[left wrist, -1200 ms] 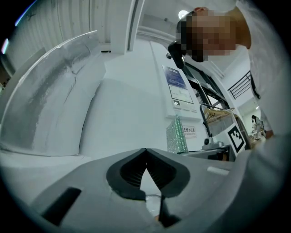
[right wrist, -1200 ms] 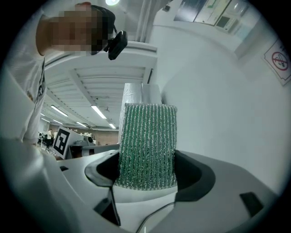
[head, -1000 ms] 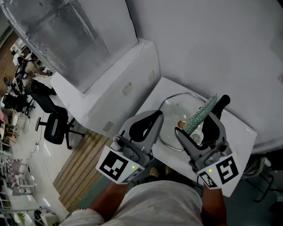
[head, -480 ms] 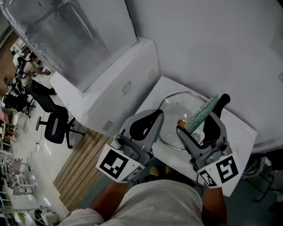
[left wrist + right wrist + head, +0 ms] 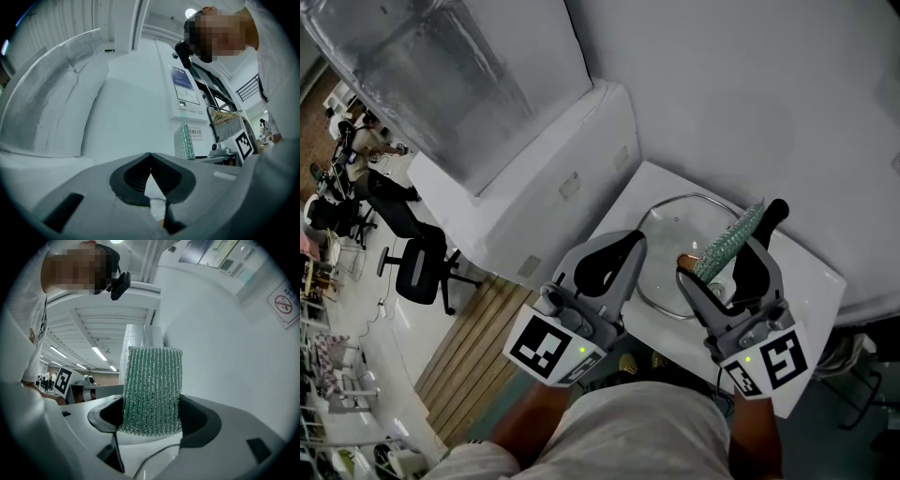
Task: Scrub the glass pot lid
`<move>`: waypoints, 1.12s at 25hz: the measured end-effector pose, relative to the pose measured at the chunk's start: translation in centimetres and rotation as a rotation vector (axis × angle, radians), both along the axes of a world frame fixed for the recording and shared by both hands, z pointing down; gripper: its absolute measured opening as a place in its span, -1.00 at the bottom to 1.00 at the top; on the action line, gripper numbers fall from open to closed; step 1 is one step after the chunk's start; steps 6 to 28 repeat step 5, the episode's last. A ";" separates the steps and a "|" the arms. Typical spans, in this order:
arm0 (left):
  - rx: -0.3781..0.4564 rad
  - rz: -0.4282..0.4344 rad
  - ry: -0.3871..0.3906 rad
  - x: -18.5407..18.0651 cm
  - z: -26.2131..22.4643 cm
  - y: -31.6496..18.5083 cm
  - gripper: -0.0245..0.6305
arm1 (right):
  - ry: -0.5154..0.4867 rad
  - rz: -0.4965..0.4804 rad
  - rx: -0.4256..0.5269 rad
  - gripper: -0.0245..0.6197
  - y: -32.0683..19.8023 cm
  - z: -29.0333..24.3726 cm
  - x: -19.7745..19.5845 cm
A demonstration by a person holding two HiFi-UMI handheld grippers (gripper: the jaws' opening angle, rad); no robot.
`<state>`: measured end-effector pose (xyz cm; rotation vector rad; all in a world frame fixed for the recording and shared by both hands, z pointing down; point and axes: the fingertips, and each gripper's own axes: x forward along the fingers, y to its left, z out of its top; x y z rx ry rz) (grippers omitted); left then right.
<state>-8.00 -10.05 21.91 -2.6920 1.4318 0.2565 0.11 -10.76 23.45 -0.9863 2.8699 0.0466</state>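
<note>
White tabletop (image 5: 814,274) against a bare wall (image 5: 750,103): pad in hand, lid waiting to be scrubbed.

The glass pot lid (image 5: 667,234) lies flat on the tabletop, just ahead of both claws. The right claw (image 5: 152,416) pinches a green scouring pad (image 5: 152,385) and holds it tilted up, seemingly clear of the glass. The left claw (image 5: 150,155) is pressed together on nothing and hovers beside the lid's near rim. Judging by this, the scrubbing stroke is about to be made. The next move calls for tipping the pad down onto the glass, and perhaps for the left claw to steady the lid so it does not slide.
</note>
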 end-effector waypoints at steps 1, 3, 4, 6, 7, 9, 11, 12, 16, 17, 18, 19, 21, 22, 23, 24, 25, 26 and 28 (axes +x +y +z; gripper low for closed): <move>0.000 0.000 0.000 0.0 0.0 0.0 -0.88 | 0.000 0.000 0.000 0.16 0.0 0.0 0.0; 0.000 0.000 0.000 0.0 0.1 -0.1 -0.88 | 0.000 0.000 -0.001 0.16 -0.1 0.1 0.1; 0.000 0.001 0.000 0.1 0.1 -0.1 -0.88 | 0.000 0.001 -0.002 0.16 -0.1 0.2 0.1; -0.001 0.001 0.000 0.1 0.2 -0.2 -0.88 | 0.001 0.001 -0.003 0.16 -0.1 0.3 0.1; -0.001 0.001 0.000 0.1 0.2 -0.2 -0.88 | 0.001 0.001 -0.003 0.16 -0.1 0.3 0.1; -0.001 0.001 0.000 0.1 0.2 -0.2 -0.88 | 0.001 0.001 -0.003 0.16 -0.1 0.3 0.1; -0.001 0.001 0.000 0.1 0.2 -0.2 -0.88 | 0.001 0.001 -0.003 0.16 -0.1 0.3 0.1; -0.001 0.001 0.000 0.1 0.2 -0.2 -0.88 | 0.001 0.001 -0.003 0.16 -0.1 0.3 0.1; -0.001 0.001 0.000 0.1 0.2 -0.2 -0.88 | 0.001 0.001 -0.003 0.16 -0.1 0.3 0.1; -0.001 0.001 0.000 0.1 0.2 -0.2 -0.88 | 0.001 0.001 -0.003 0.16 -0.1 0.3 0.1; -0.001 0.001 0.000 0.1 0.2 -0.2 -0.88 | 0.001 0.001 -0.003 0.16 -0.1 0.3 0.1; -0.001 0.001 0.000 0.1 0.2 -0.2 -0.88 | 0.001 0.001 -0.003 0.16 -0.1 0.3 0.1; -0.001 0.001 0.000 0.1 0.2 -0.2 -0.88 | 0.001 0.001 -0.003 0.16 -0.1 0.3 0.1; -0.001 0.001 0.000 0.1 0.2 -0.2 -0.88 | 0.001 0.001 -0.003 0.16 -0.1 0.3 0.1; -0.001 0.001 0.000 0.1 0.2 -0.2 -0.88 | 0.001 0.001 -0.003 0.16 -0.1 0.3 0.1; -0.001 0.001 0.000 0.1 0.2 -0.2 -0.88 | 0.001 0.001 -0.003 0.16 -0.1 0.3 0.1; -0.001 0.001 0.000 0.1 0.2 -0.2 -0.88 | 0.001 0.001 -0.003 0.16 -0.1 0.3 0.1; -0.001 0.001 0.000 0.1 0.2 -0.2 -0.88 | 0.001 0.001 -0.003 0.16 -0.1 0.3 0.1; -0.001 0.001 0.000 0.1 0.2 -0.2 -0.88 | 0.001 0.001 -0.003 0.16 -0.1 0.3 0.1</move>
